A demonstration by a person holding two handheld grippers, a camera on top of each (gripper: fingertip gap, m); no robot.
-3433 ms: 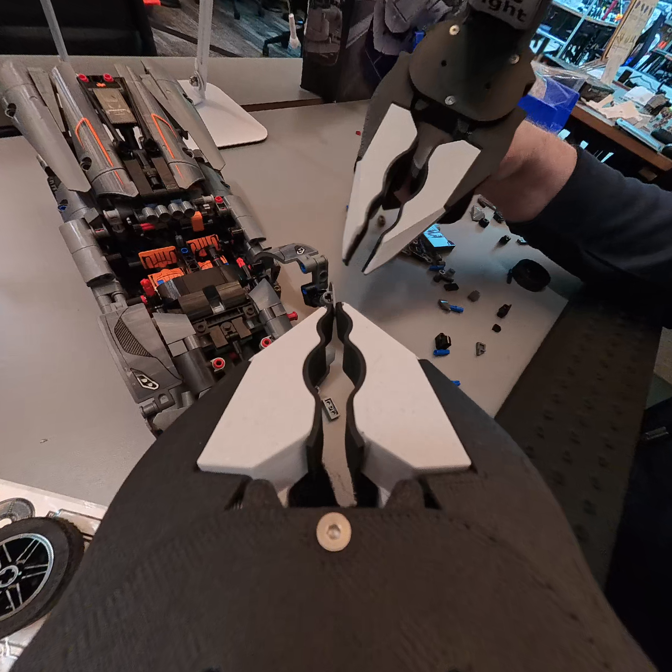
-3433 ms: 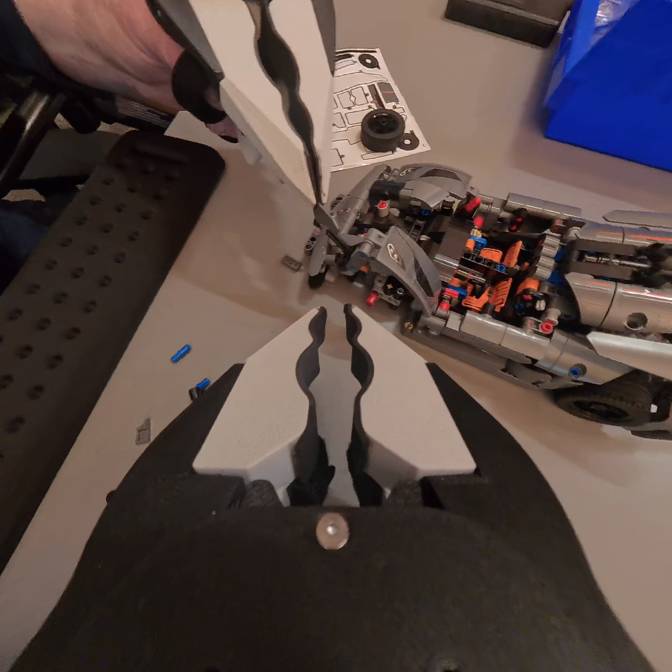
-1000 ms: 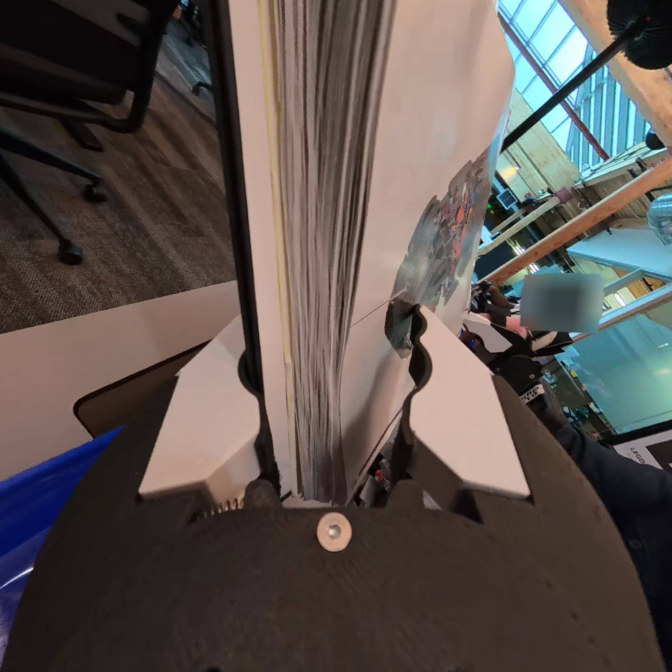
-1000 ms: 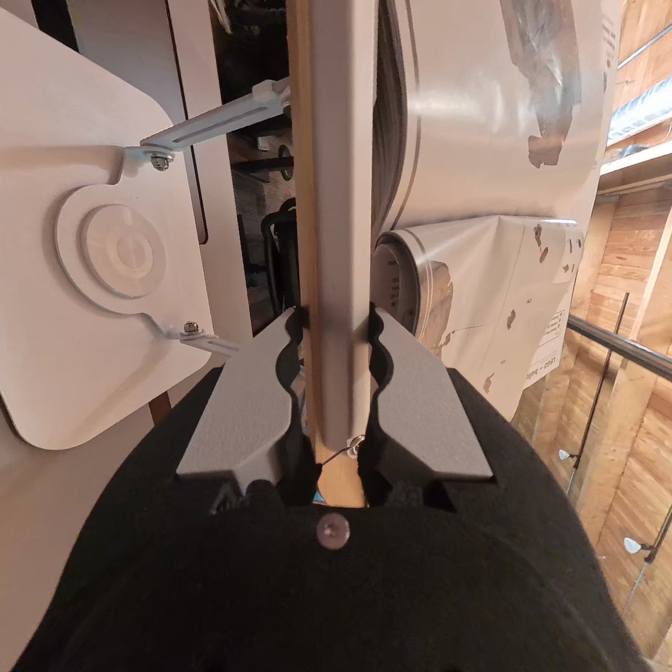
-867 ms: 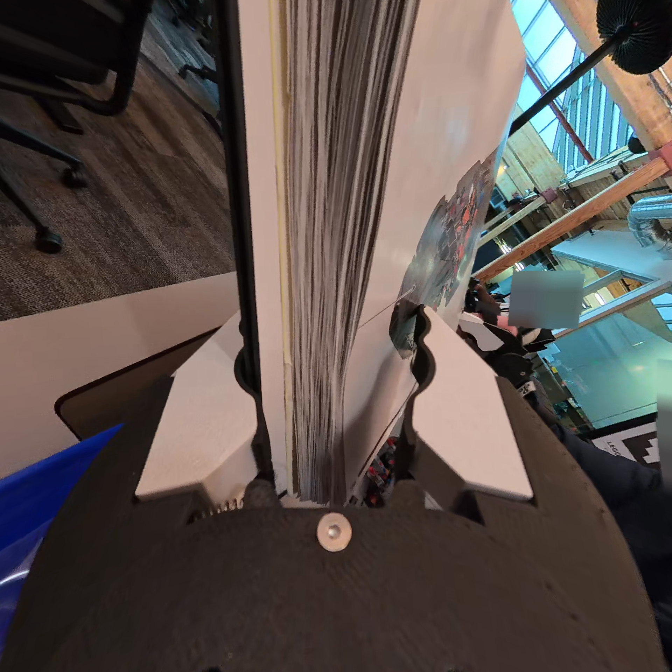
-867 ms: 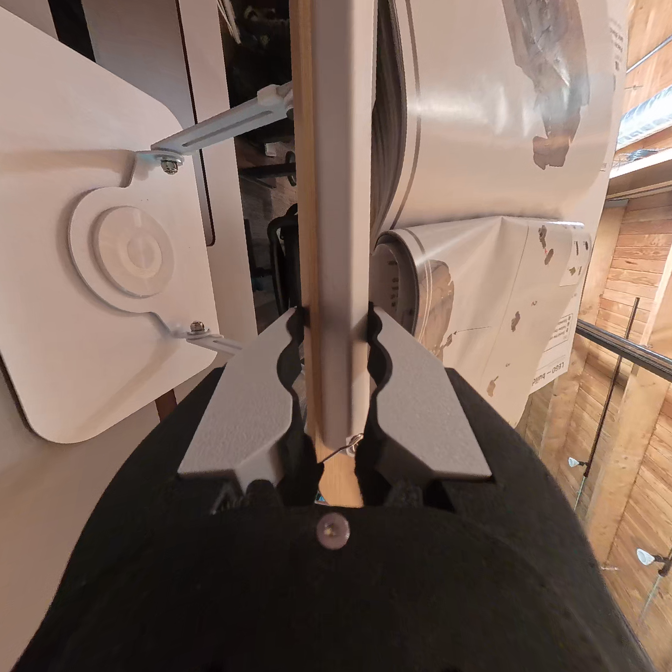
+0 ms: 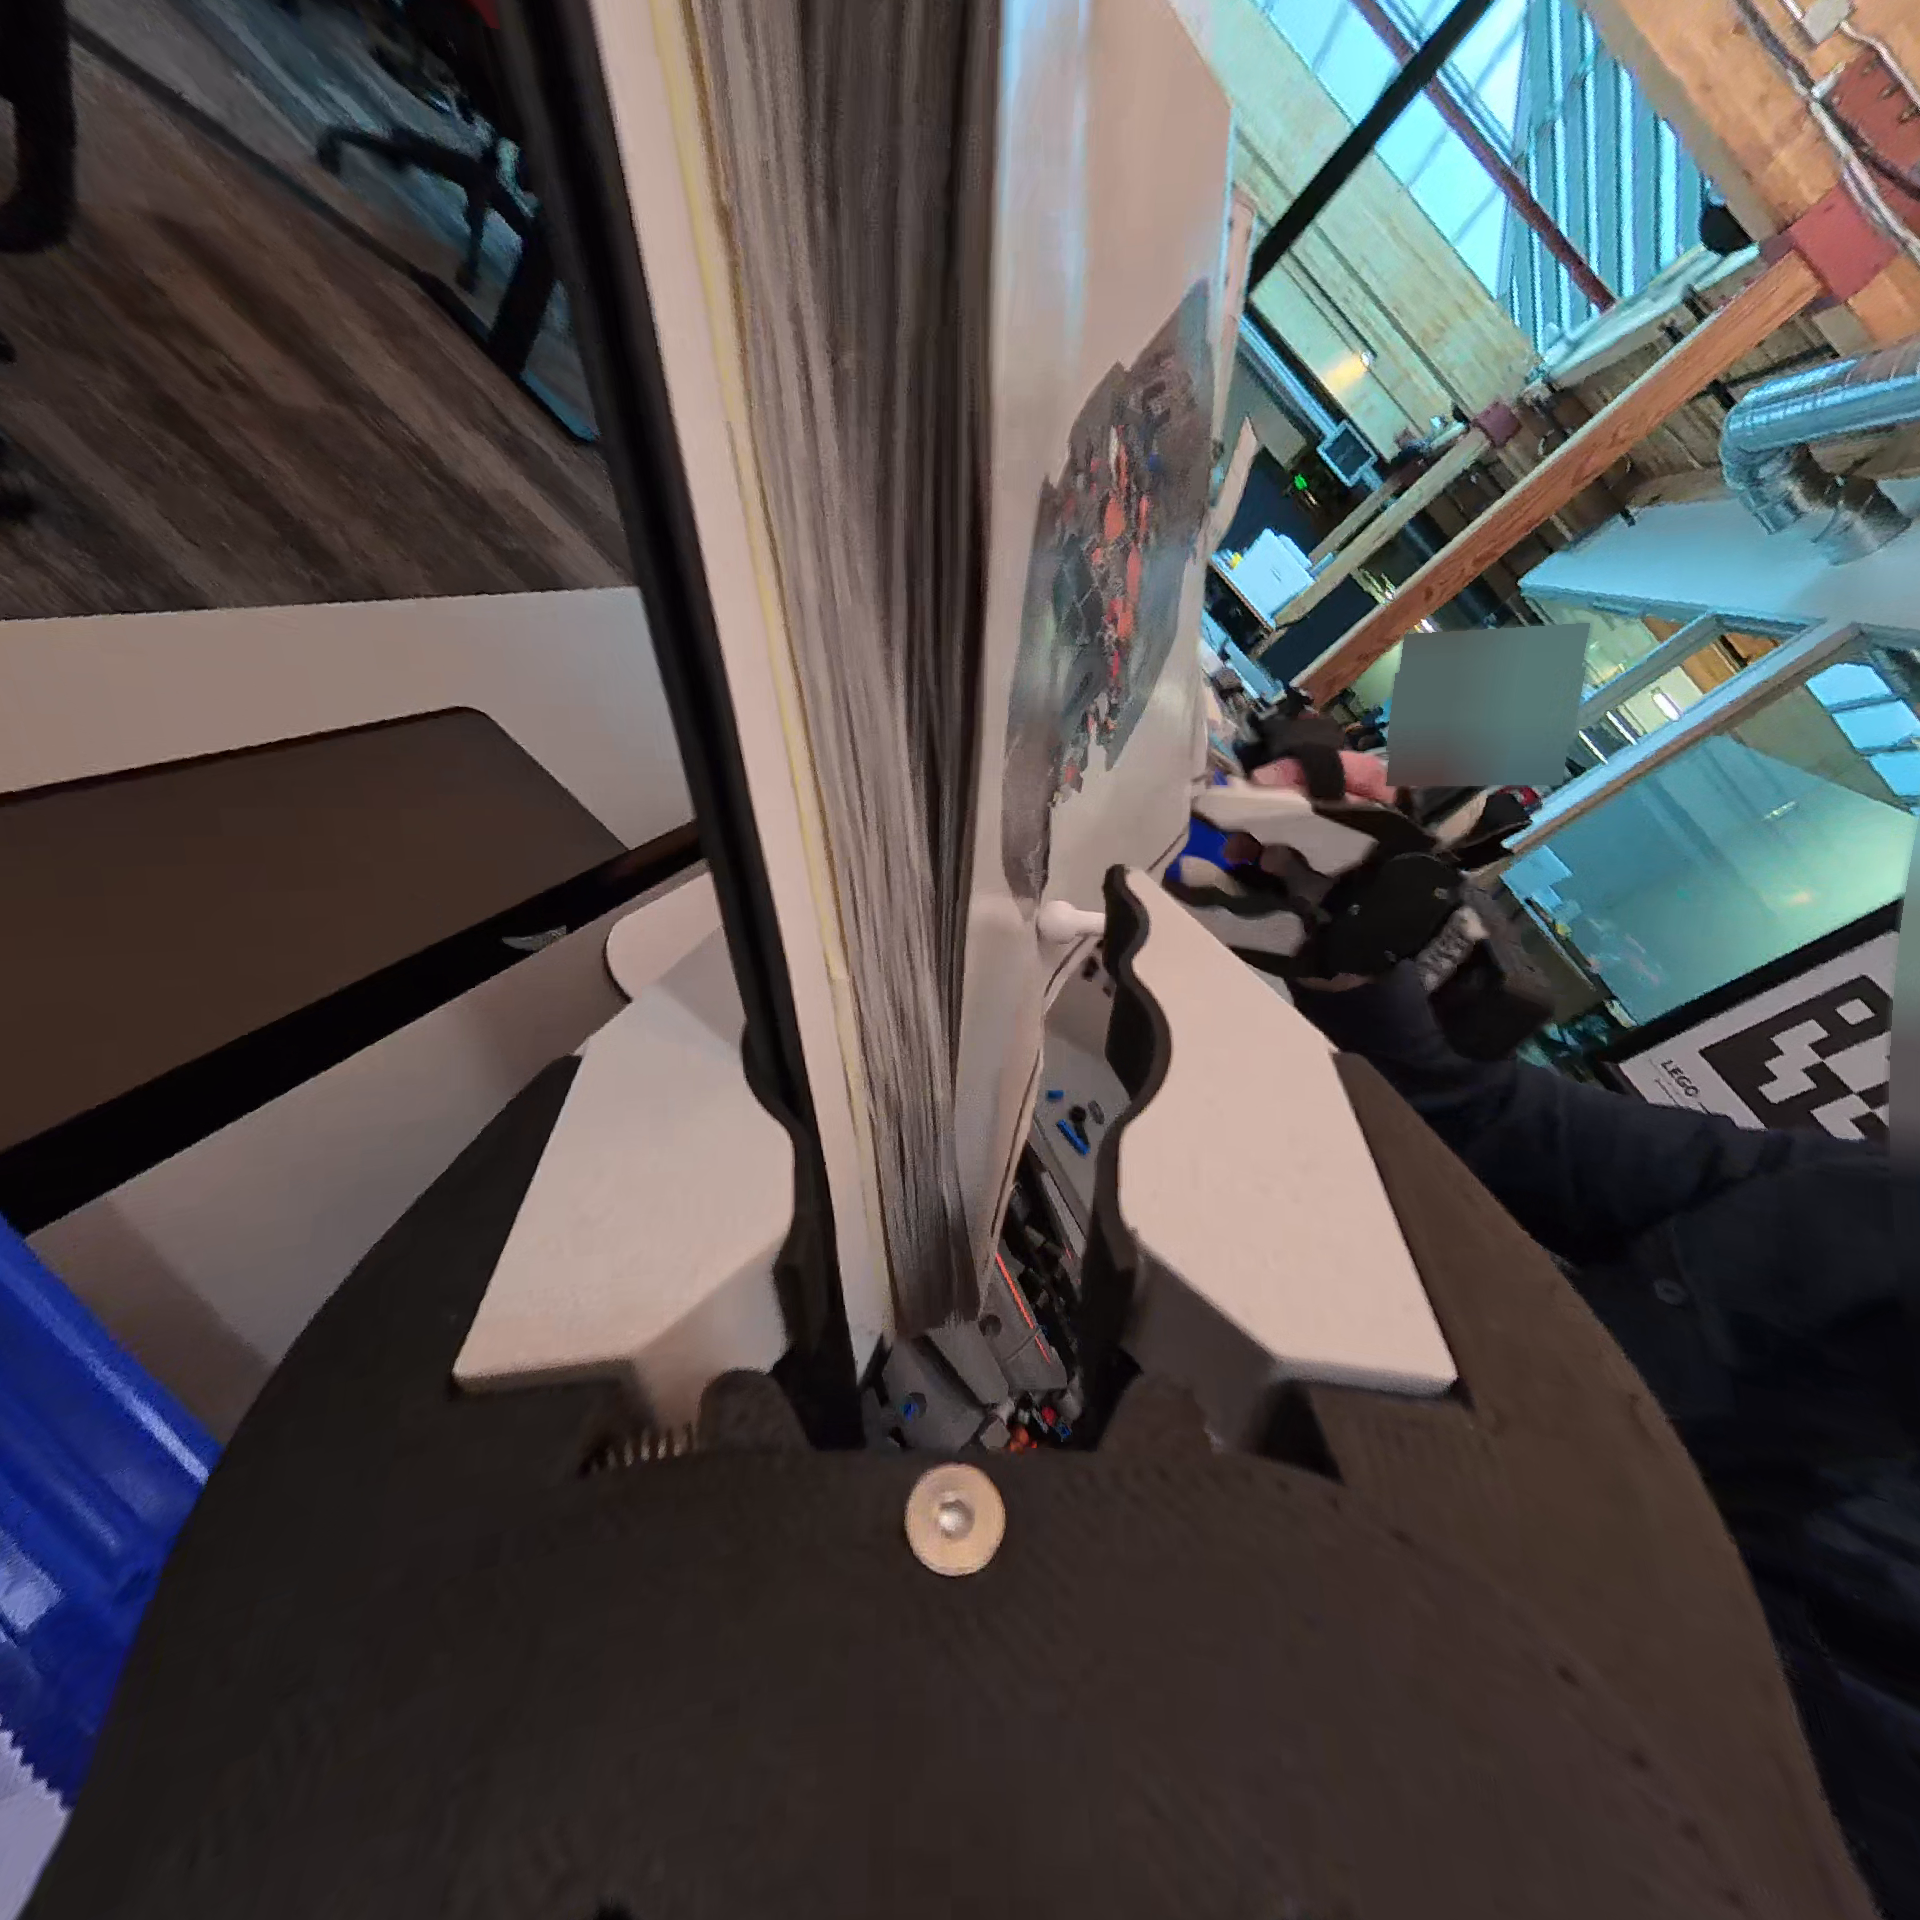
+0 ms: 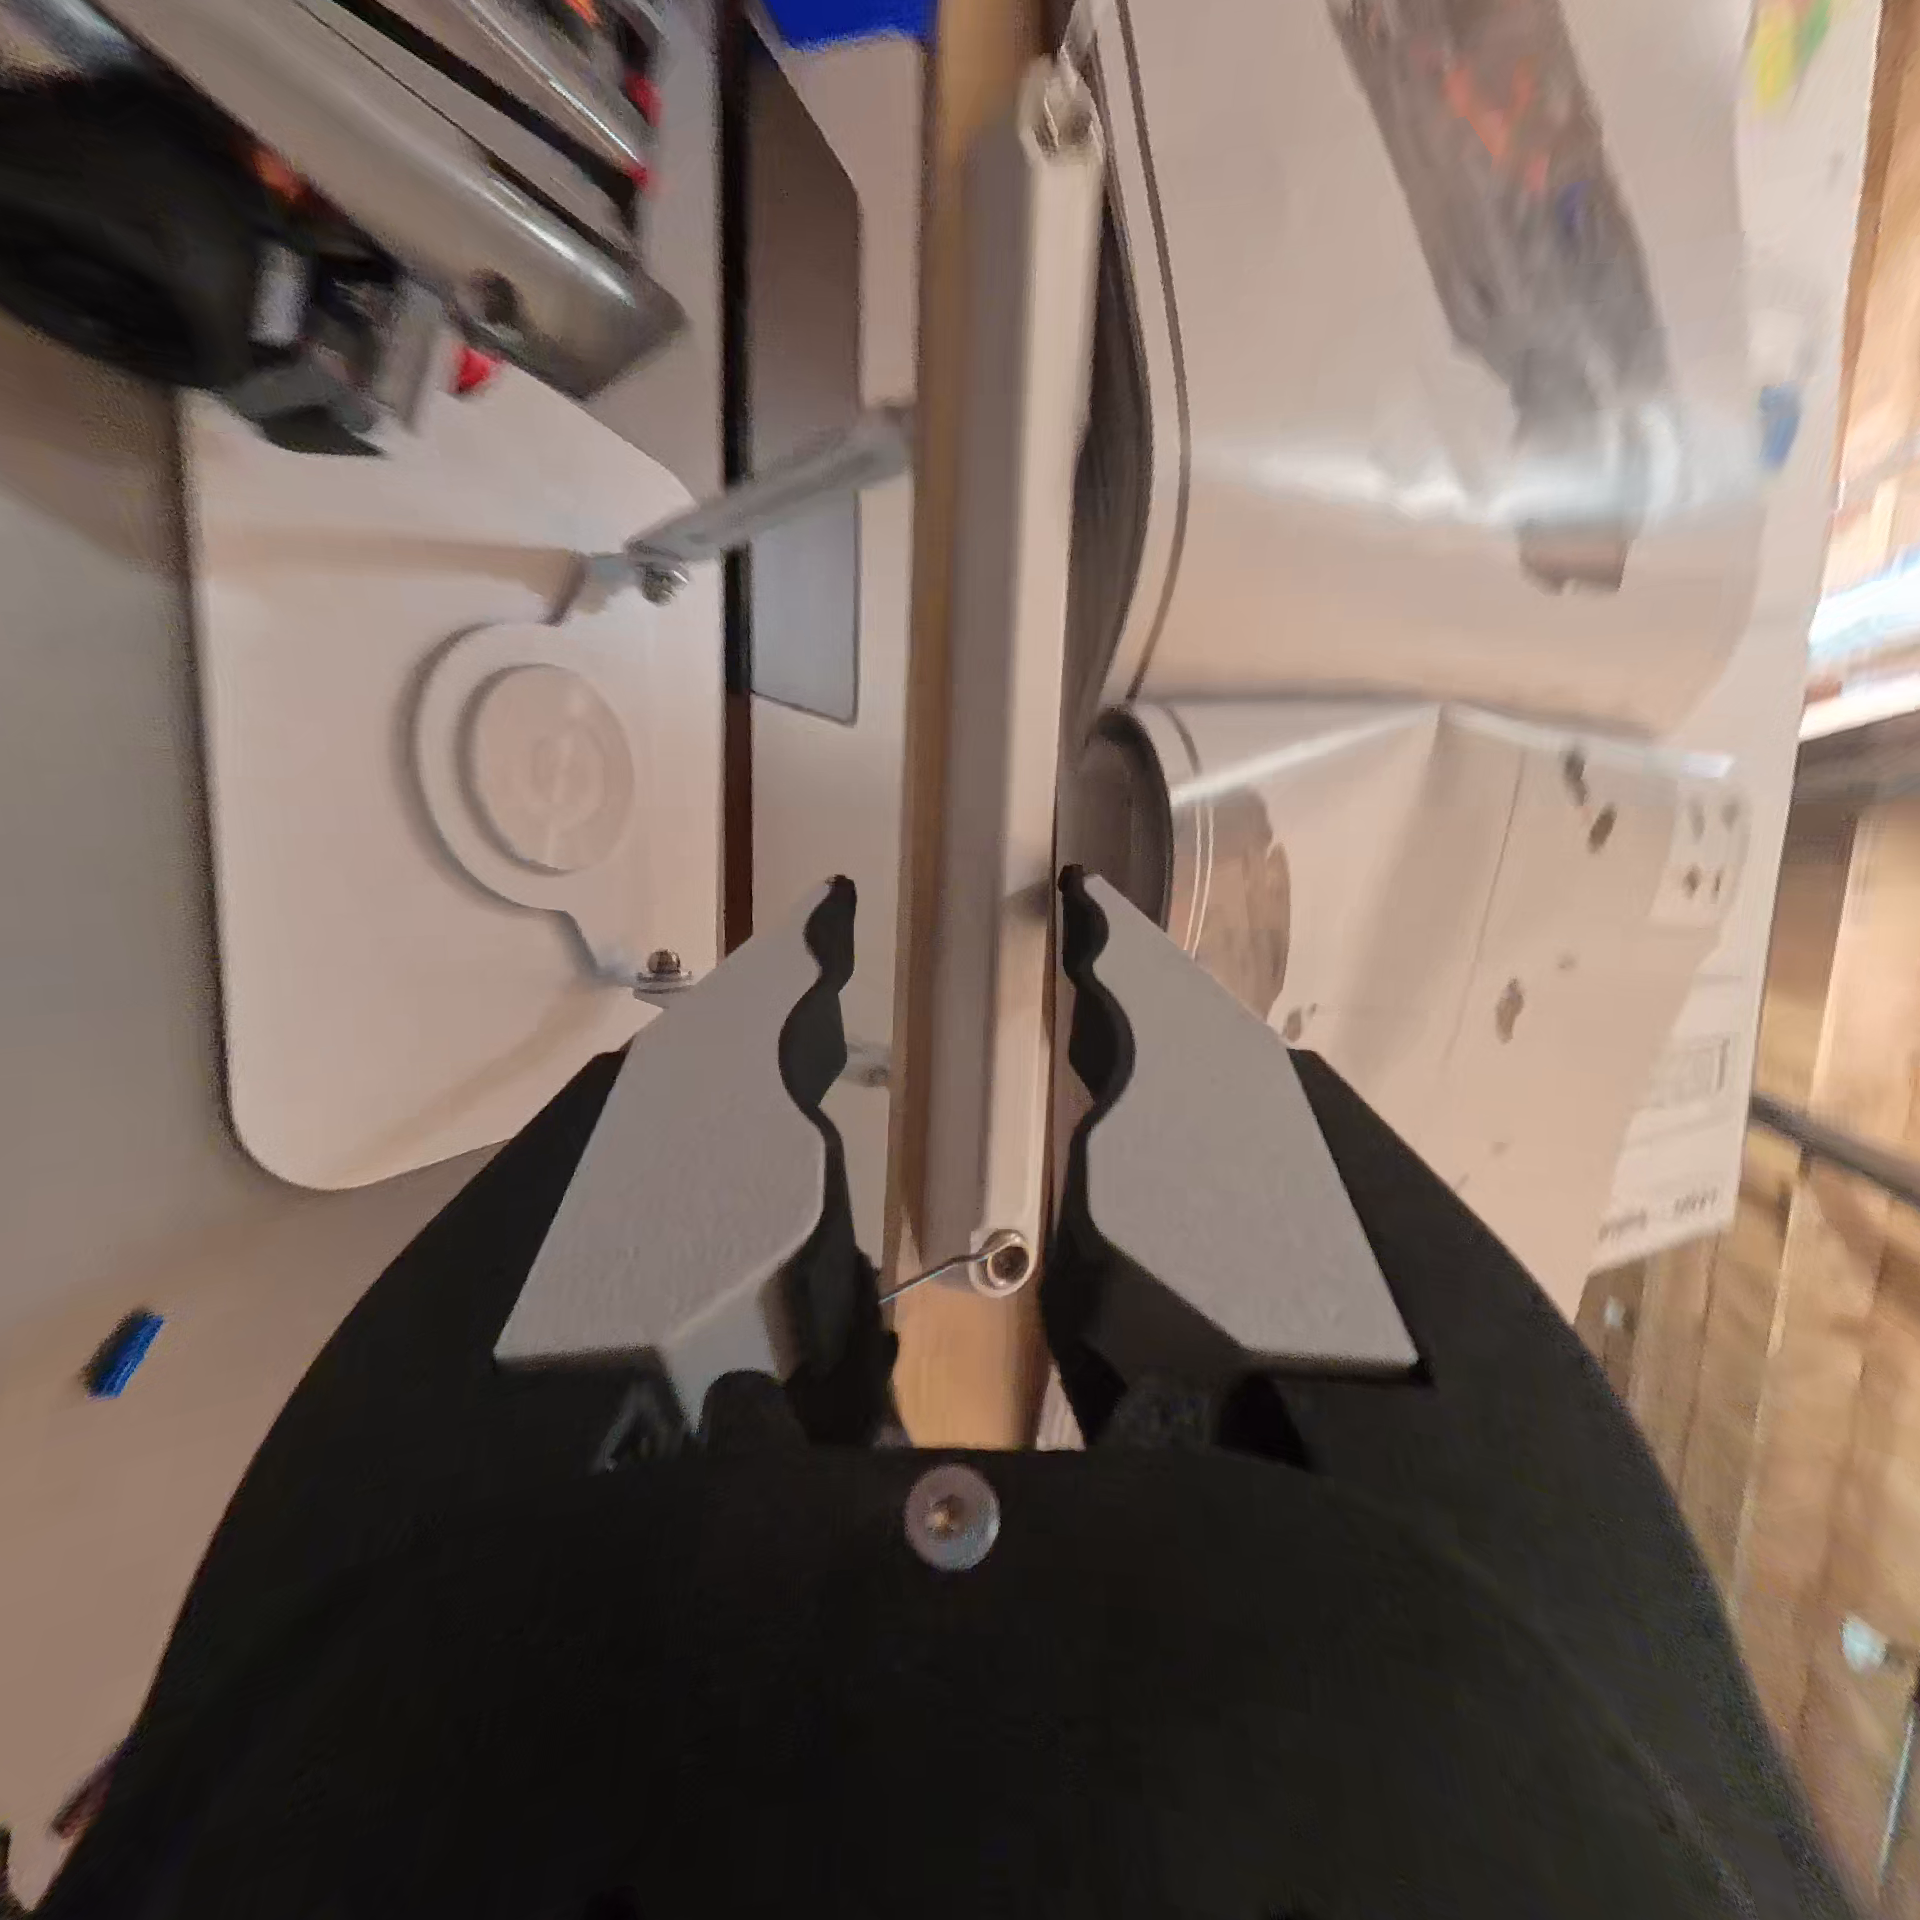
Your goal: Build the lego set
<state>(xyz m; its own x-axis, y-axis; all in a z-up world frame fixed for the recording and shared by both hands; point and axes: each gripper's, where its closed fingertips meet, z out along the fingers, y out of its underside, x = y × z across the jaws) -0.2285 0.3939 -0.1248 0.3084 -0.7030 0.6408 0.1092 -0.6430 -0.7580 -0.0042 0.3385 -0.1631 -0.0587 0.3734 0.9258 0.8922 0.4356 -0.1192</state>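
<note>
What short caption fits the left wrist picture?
Left gripper straddling the thick instruction book on its stand.

I see the thick instruction booklet (image 7: pixel 883 623) standing on edge between the fingers of my left hand-held gripper, its stacked page edges facing me as a grey, streaked block, a white page with a printed picture of the model bowed out to the right. Below its lower edge, part of the grey lego car (image 7: pixel 1023 1320) shows, with red and blue pins. In the right wrist view the car (image 8: pixel 343 197) is a blur at upper left, black tyre and grey panels; a loose blue pin (image 8: pixel 123 1351) lies on the tabletop (image 8: pixel 125 831).
</note>
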